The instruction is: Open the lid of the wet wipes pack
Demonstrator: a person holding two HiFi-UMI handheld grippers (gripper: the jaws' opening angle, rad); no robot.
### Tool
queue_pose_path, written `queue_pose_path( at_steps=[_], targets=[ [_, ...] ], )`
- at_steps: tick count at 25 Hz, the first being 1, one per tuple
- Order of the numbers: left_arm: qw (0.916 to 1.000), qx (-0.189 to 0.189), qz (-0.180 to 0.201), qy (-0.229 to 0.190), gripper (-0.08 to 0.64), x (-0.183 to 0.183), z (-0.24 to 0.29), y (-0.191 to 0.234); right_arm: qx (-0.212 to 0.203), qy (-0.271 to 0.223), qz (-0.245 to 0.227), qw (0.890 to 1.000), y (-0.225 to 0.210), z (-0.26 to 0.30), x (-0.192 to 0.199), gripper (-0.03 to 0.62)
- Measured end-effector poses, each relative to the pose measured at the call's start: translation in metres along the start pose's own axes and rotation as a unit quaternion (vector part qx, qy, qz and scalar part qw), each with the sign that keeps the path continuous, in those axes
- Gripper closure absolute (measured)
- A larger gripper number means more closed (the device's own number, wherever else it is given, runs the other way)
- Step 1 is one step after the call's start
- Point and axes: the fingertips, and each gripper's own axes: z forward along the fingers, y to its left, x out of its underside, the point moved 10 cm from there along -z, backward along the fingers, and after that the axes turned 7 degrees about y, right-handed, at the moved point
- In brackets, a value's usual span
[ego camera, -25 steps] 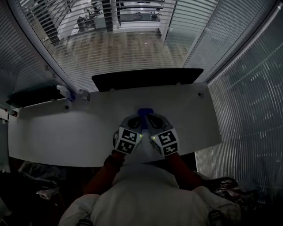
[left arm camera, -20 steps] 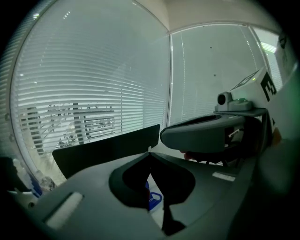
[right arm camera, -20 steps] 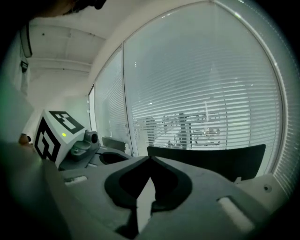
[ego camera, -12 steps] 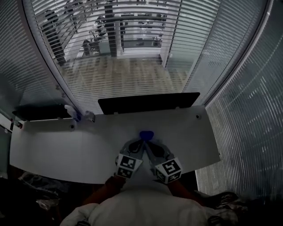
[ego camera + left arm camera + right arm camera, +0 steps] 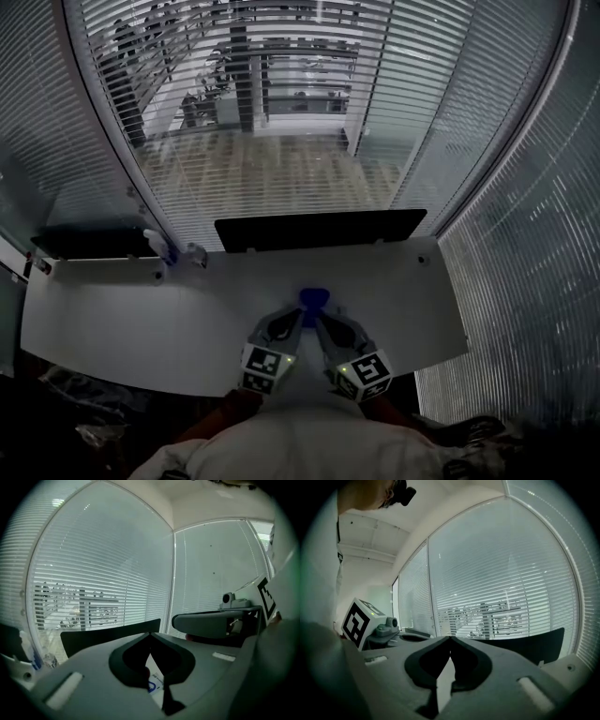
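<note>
Jaws of left gripper (image 5: 150,634) closed; pack (image 5: 153,685) shows white printed face low in gap, seemingly pinched. Right gripper (image 5: 450,639) jaws closed too; white sliver in gap, pack or table, cannot tell. Head view: pack (image 5: 312,299) blue, lower centre of frame, touching both converging tips from just above. Both grippers equally near. Pack's long axis unreadable.
</note>
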Motion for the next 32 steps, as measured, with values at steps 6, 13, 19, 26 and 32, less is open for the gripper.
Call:
queue_pose_path(
  at_steps=[6,13,19,26,32],
  targets=[
    [1.0000,-0.002,-0.002,-0.006,0.557,0.002,-0.002,0.002,-0.003,-0.005,-0.001,1.000,0.005,0.002,0.003,0.592],
    [1.0000,0.000,-0.001,-0.008,0.557,0.002,-0.001,-0.002,-0.002,-0.013,-0.013,1.000,0.006,-0.001,0.003,0.592],
    [1.0000,0.001,0.000,-0.002,0.557,0.006,0.001,-0.001,-0.001,-0.005,-0.011,1.000,0.004,0.000,0.008,0.592],
    [1.0000,-0.001,0.003,0.007,0.557,0.010,0.003,-0.001,0.001,-0.014,-0.018,1.000,0.002,0.001,0.005,0.592],
    [0.9999,-0.001,0.001,0.013,0.557,0.009,0.006,-0.006,-0.002,-0.008,-0.016,1.000,-0.002,-0.004,0.006,0.592]
  ],
)
